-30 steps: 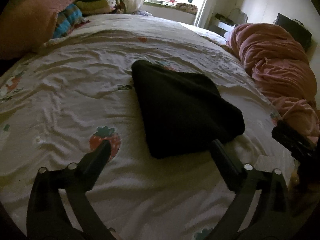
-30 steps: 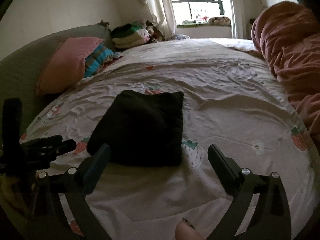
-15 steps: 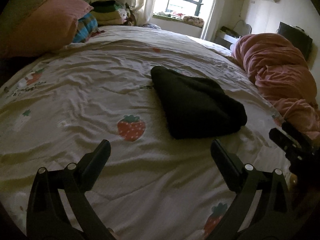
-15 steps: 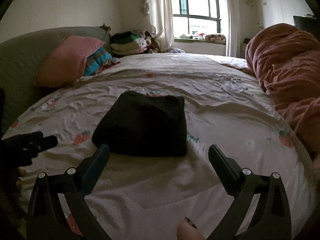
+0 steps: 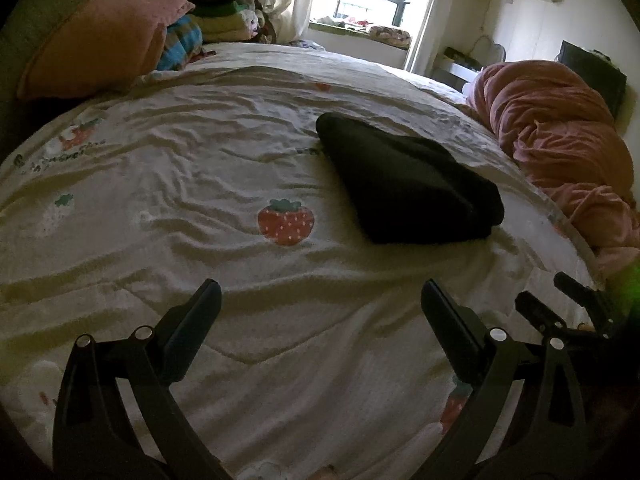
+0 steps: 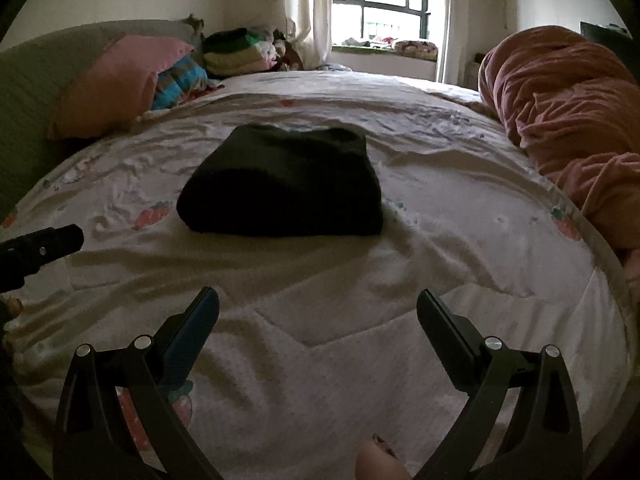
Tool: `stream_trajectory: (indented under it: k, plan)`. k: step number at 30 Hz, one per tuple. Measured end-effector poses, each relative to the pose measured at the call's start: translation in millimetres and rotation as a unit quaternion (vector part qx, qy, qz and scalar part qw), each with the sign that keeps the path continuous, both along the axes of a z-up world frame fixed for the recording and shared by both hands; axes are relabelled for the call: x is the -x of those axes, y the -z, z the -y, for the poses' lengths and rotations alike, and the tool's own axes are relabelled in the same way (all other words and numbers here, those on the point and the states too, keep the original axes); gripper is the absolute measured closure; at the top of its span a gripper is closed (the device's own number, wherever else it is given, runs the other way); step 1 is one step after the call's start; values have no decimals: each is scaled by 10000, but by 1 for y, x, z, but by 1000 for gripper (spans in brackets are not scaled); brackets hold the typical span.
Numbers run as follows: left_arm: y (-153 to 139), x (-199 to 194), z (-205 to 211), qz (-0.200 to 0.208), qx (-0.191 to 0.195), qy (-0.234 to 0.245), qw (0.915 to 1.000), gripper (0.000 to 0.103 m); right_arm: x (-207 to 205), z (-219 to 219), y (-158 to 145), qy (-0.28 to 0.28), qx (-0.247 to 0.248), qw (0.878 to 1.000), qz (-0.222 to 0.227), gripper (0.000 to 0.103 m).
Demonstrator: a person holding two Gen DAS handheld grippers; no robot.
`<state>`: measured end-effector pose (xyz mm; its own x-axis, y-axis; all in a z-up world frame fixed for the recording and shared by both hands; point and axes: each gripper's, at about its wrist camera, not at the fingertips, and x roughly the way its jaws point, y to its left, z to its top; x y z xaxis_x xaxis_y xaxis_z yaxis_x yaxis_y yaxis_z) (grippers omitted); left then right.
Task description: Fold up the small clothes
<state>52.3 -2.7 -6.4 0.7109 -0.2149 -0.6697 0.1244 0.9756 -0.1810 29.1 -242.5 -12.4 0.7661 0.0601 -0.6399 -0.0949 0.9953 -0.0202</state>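
Note:
A black garment (image 5: 408, 184) lies folded into a thick rectangle on the strawberry-print bed sheet (image 5: 180, 184); in the right wrist view it (image 6: 284, 188) sits ahead of centre. My left gripper (image 5: 320, 292) is open and empty, well short of the garment and to its left. My right gripper (image 6: 318, 300) is open too, holding nothing, back from the garment's near edge. The right gripper's tips (image 5: 560, 300) show at the lower right of the left wrist view, and the left gripper's tip (image 6: 48, 242) at the left edge of the right wrist view.
A crumpled pink blanket (image 6: 568, 108) is heaped along the bed's right side. A pink pillow (image 6: 120, 80) and a striped one rest on the headboard at the left, with a stack of folded clothes (image 6: 236, 52) behind. A fingertip (image 6: 380, 460) shows at the bottom.
Both grippers have drawn back from the folded black garment, which now lies farther ahead. They stay open and empty.

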Motion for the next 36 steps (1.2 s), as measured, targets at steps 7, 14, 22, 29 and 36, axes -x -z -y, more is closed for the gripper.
stream_trajectory:
  k: [7,14,22,29,36]
  plan:
    - [3,2,1,-50,-67,-34,10000,10,2,-1,0,-24,-16,10000,-8,5]
    - [1,4,4,-22,-159,-12,9999,10,3,0,0,-45,-19,10000,-59,5]
    - [1,6,5,-47,-214,-23,9998,9,3,2,0,10,-11,9999,-115,5]
    - [1,6,5,-49,-208,-20,9998,9,3,1,0,-15,14,9999,-100,5]
    - [1,6,4,-55,-218,-30,9997,9,3,0,0,-31,7,9999,-125,5]
